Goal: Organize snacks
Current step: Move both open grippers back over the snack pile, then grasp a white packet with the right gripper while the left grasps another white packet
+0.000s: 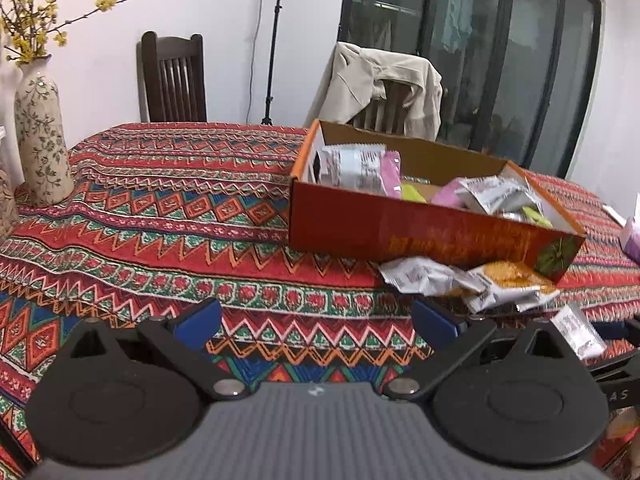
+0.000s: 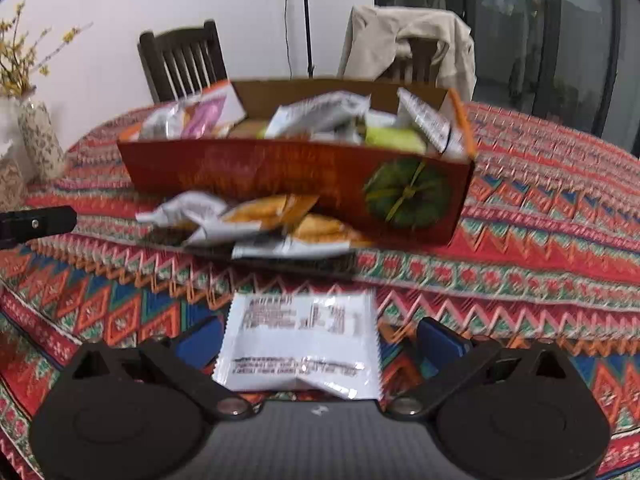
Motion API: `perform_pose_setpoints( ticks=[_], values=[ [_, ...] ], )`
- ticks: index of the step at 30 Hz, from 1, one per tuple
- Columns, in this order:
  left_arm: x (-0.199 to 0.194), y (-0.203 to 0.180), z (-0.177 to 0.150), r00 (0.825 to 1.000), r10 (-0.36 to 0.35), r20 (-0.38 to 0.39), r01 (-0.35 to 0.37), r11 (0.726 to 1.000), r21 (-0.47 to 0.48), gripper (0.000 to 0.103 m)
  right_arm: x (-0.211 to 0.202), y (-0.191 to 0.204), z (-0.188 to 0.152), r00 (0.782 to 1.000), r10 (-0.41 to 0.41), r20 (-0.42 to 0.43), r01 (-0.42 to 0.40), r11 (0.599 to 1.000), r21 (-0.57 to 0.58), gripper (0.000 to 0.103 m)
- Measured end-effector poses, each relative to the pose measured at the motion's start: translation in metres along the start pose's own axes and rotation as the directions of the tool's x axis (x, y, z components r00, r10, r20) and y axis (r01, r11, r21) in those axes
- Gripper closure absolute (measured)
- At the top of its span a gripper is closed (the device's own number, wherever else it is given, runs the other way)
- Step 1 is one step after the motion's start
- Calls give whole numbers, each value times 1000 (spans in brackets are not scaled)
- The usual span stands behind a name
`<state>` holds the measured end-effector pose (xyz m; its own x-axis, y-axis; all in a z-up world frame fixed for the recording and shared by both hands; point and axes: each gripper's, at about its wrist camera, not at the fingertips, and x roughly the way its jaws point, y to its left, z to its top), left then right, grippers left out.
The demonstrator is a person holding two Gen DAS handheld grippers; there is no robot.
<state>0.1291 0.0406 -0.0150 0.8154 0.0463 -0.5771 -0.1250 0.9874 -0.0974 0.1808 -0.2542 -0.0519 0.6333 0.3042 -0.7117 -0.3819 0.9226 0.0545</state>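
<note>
A shallow red-and-orange cardboard box [image 2: 296, 184] with a green pumpkin printed on its front wall stands on the table, and it holds a loose heap of foil snack packets [image 2: 320, 114] in white, silver, pink and lime green; some lean against the end walls. Just in front of the box, touching its front wall, a few more crinkled white-and-orange snack packets [image 2: 256, 222] lie piled on the cloth. Nearer still, a flat white packet with black printed text [image 2: 300, 344] lies face up on the table between the blue-padded fingers of the right gripper [image 2: 320, 338], whose jaws stand wide apart on either side of it; the pads do not appear to press it, though the view is blurred. The left gripper [image 1: 316, 322] has its jaws spread wide as well, with nothing between them, only bare cloth below, and the box sits ahead and to its right. Everything rests on a table covered by a woven cloth of red, orange, green and blue zigzag bands [image 1: 180, 200]. At the table's far left stands a tall cream vase painted with leaves [image 1: 42, 136], holding twigs with yellow blossoms. Behind the table are a dark wooden slatted chair [image 1: 174, 80] and a second chair draped with a beige jacket [image 1: 380, 84].
</note>
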Motion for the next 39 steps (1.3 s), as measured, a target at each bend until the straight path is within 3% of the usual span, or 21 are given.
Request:
perform_pose_setpoints(
  ticks=[6, 16, 18, 20, 27, 28, 30, 32, 39],
  values=[
    [6, 1, -4, 999, -14, -30, 14, 1000, -4, 0, 1, 8, -8, 998, -24, 56, 24, 1000, -15, 0],
    [5, 2, -4, 999, -30, -31, 30, 999, -10, 0, -1, 6, -7, 998, -4, 60, 6, 1000, -23, 1],
    [5, 3, -4, 999, -33, -33, 32, 999, -13, 0, -3, 9, -9, 997, 7, 75, -5, 999, -33, 9],
    [5, 3, -4, 999, -33, -33, 32, 999, -15, 0, -6, 12, -10, 995, 26, 95, -21, 998, -51, 23],
    [6, 3, -5, 999, -33, -35, 33, 999, -16, 0, -14, 15, -12, 988, 64, 140, -56, 996, -63, 48],
    [6, 3, -5, 999, -33, -36, 32, 999, -16, 0, -15, 15, -12, 987, 65, 148, -56, 997, -60, 58],
    [7, 3, -6, 999, -32, -39, 31, 999, -16, 0, -17, 13, -11, 985, 79, 155, -72, 996, -49, 63],
    [7, 3, -6, 999, -33, -39, 32, 999, -15, 0, -20, 11, -11, 981, 90, 172, -84, 996, -44, 76],
    [8, 3, -7, 999, -28, -42, 27, 999, -20, 0, -34, 3, -12, 963, 90, 255, -92, 996, -4, 81]
  ],
)
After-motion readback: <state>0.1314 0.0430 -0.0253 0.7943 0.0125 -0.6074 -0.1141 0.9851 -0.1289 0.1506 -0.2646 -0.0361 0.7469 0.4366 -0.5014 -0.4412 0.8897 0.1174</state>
